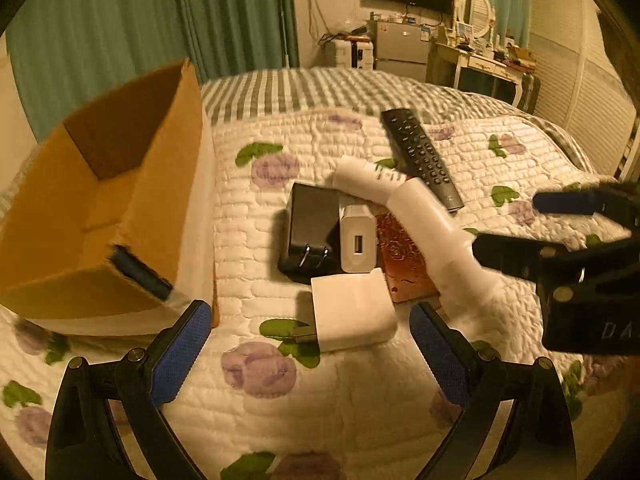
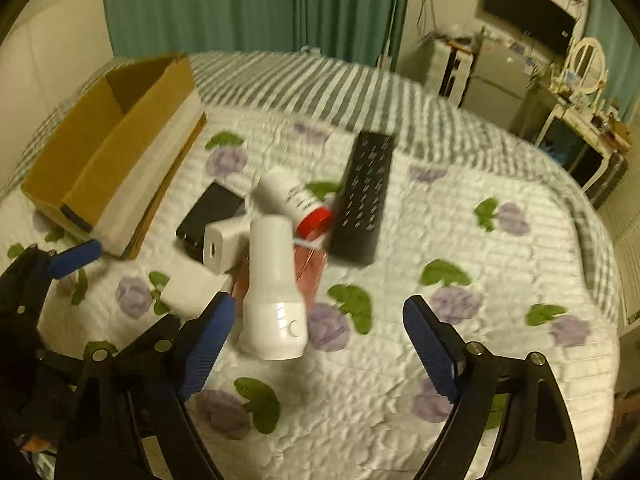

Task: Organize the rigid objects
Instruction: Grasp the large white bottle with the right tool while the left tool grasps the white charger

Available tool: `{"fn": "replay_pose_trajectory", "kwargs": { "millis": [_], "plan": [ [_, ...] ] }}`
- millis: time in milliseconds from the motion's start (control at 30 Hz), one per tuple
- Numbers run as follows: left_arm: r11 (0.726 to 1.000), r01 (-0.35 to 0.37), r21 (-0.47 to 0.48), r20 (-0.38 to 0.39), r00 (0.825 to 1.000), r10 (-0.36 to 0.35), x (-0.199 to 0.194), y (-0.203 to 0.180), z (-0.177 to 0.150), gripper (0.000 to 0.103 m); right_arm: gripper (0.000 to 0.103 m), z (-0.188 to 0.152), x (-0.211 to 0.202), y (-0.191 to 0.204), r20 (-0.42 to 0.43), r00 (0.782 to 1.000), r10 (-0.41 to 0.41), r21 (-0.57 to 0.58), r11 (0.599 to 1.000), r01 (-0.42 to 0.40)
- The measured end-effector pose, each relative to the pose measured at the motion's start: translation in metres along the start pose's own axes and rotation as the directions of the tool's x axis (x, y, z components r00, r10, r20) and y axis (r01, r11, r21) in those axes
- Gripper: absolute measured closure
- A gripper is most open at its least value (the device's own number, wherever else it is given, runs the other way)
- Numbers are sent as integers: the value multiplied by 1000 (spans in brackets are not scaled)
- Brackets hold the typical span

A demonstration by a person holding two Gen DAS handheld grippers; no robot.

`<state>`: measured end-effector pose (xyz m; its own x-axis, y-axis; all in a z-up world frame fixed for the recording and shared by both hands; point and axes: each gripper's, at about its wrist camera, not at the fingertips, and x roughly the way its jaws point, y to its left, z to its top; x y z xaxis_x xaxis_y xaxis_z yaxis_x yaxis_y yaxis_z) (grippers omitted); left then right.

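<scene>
A pile of rigid objects lies on the quilted bed: a black remote (image 1: 420, 156) (image 2: 362, 196), a white bottle with a red cap (image 2: 292, 200) (image 1: 366, 178), a large white bottle (image 2: 272, 296) (image 1: 436, 232), a black adapter (image 1: 310, 228) (image 2: 210, 216), a white USB charger (image 1: 357, 240) (image 2: 222, 244), a flat white charger (image 1: 352, 312) (image 2: 192, 292) and a reddish card (image 1: 400, 252). My left gripper (image 1: 310, 348) is open just before the flat white charger. My right gripper (image 2: 318, 340) is open, by the large bottle.
An open cardboard box (image 1: 120, 208) (image 2: 112, 140) stands on the bed at the left, with something dark blue at its near corner (image 1: 140, 272). A striped blanket (image 1: 300, 88) covers the far bed. Furniture and a small fridge (image 1: 400, 46) stand beyond.
</scene>
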<state>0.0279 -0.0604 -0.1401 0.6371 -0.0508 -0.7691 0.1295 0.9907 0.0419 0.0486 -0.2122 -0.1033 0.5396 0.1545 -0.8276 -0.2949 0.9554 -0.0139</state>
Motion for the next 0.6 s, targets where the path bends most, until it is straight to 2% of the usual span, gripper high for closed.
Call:
{"fn": "replay_pose_trajectory", "kwargs": {
  "millis": [67, 200, 333, 467, 600],
  "plan": [
    [999, 25, -29, -20, 999, -25, 9, 4, 0, 4, 28, -1, 14, 1, -51, 998, 20, 14, 1000, -19],
    [998, 63, -29, -45, 997, -64, 22, 3, -2, 4, 29, 1, 34, 5, -113, 992, 59, 26, 998, -57],
    [996, 87, -13, -61, 994, -87, 34, -3, -2, 4, 36, 3, 50, 7, -159, 982, 99, 43, 995, -93],
    [995, 103, -18, -87, 991, -104, 43, -2, -3, 6, 57, 2, 57, 8, -183, 975, 127, 53, 991, -119],
    [993, 120, -11, -77, 990, -120, 39, -3, -3, 9, 57, 2, 59, 10, -183, 975, 125, 51, 992, -118]
  ]
}}
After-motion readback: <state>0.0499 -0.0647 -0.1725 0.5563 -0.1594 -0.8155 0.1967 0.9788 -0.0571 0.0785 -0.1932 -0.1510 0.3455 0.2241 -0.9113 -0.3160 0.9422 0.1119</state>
